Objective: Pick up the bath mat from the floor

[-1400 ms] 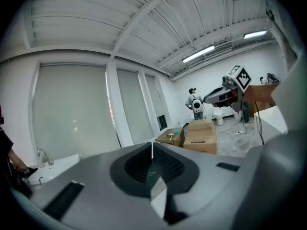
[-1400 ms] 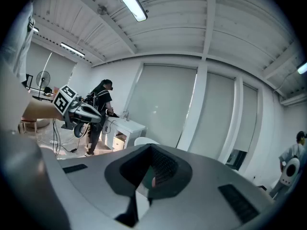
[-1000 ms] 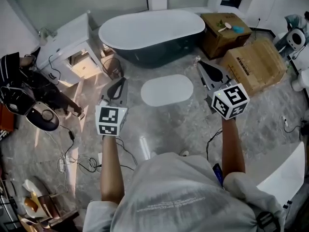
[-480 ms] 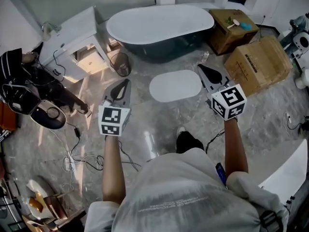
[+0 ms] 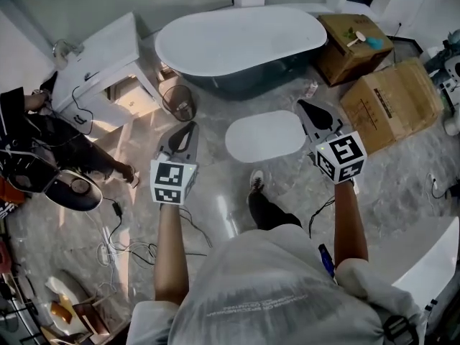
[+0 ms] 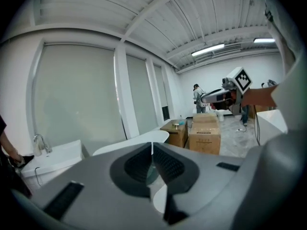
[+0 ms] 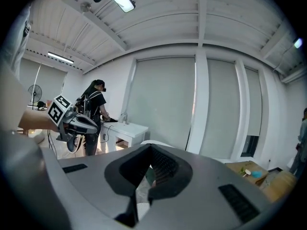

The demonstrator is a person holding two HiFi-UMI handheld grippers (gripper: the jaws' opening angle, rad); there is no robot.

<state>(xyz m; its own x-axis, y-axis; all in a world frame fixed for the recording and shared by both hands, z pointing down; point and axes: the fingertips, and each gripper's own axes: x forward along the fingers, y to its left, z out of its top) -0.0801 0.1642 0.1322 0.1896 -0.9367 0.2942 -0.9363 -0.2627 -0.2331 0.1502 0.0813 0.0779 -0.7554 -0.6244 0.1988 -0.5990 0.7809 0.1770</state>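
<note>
Bath mat (image 5: 266,136) flat on floor (image 5: 402,185); likely soft, light, floppy. Pinch at near edge. Left gripper (image 5: 189,128) and right gripper (image 5: 304,106) both closed, empty.

floor (image 5: 402,192): grey marble | bathtub (image 5: 241,42) below frosted windows (image 6: 76,95) | white vanity (image 5: 97,60) left | cardboard boxes (image 5: 392,103) right

Place: we see a bathroom | Evidence: we note bathtub (image 5: 241,42), washbasin unit (image 5: 97,60) with tap (image 6: 39,143), bath mat (image 5: 266,136) on marbled floor (image 5: 402,171) | Clutter: cardboard boxes (image 5: 392,103), loose cables (image 5: 118,243)
</note>
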